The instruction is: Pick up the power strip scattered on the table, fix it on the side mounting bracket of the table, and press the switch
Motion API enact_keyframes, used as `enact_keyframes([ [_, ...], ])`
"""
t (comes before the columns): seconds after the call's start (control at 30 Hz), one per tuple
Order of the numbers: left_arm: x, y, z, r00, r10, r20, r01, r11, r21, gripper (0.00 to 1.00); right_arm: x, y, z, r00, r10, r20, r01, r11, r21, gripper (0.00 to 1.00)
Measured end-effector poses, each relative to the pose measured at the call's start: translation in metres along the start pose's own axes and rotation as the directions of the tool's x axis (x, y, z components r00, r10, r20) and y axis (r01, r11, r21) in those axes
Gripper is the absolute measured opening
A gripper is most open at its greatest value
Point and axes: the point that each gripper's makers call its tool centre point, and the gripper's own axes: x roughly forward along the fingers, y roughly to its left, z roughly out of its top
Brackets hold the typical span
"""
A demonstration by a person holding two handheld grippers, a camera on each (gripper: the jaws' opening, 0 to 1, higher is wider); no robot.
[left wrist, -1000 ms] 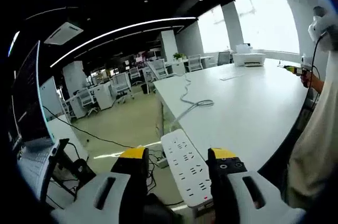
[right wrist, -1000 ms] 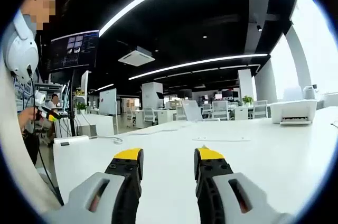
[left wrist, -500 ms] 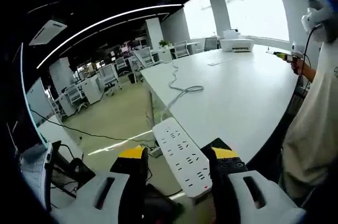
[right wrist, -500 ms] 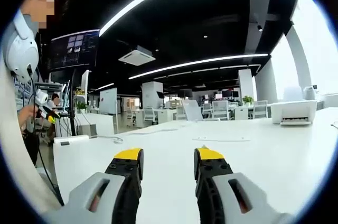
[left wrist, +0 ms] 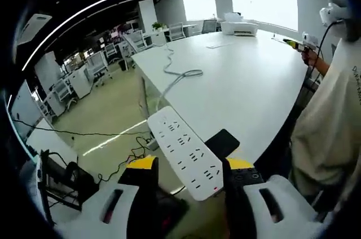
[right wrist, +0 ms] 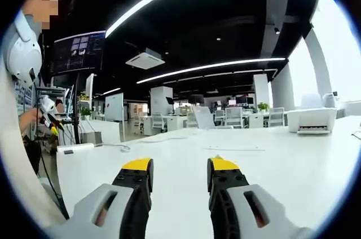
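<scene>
White power strip lower centre of the left gripper view, clamped between the left tool jaws, hanging past the desk edge, cable trailing across the top. Right tool gaping, holding nothing, low over bare desk

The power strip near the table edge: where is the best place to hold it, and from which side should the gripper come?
Probably across the narrow width of the power strip, at the near end by its red switch. The left gripper already faces that end, one jaw on each long side. The long, flat body gives two parallel edges to pinch, and the cable leaves from the far end over the table, so this side seems free.
</scene>
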Motion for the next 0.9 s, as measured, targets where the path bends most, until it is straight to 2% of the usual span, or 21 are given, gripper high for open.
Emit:
enact_keyframes([
  [0.13, 0.004, -0.001, -0.007, 0.999, -0.028, -0.042, 0.028, 1.000, 0.006, 0.50, -0.004, -0.002, 0.000, 1.000, -0.010, -0.002, 0.010, 1.000, -0.002, 0.34],
  [0.33, 0.008, 0.000, -0.010, 0.997, -0.059, -0.058, 0.060, 0.998, 0.020, 0.51, -0.009, -0.006, 0.001, 1.000, -0.023, -0.002, 0.023, 1.000, 0.004, 0.34],
  [0.63, 0.021, 0.000, -0.018, 0.985, -0.096, -0.145, 0.101, 0.994, 0.029, 0.51, -0.009, -0.009, 0.004, 1.000, -0.025, 0.000, 0.025, 1.000, -0.005, 0.34],
  [0.73, 0.026, -0.004, -0.020, 0.979, -0.121, -0.165, 0.129, 0.991, 0.040, 0.51, -0.008, -0.010, 0.005, 1.000, -0.025, 0.001, 0.025, 1.000, -0.006, 0.34],
  [0.9, 0.032, -0.006, -0.032, 0.962, -0.142, -0.234, 0.156, 0.987, 0.043, 0.52, -0.008, -0.011, 0.007, 1.000, -0.026, 0.002, 0.026, 1.000, -0.007, 0.34],
])
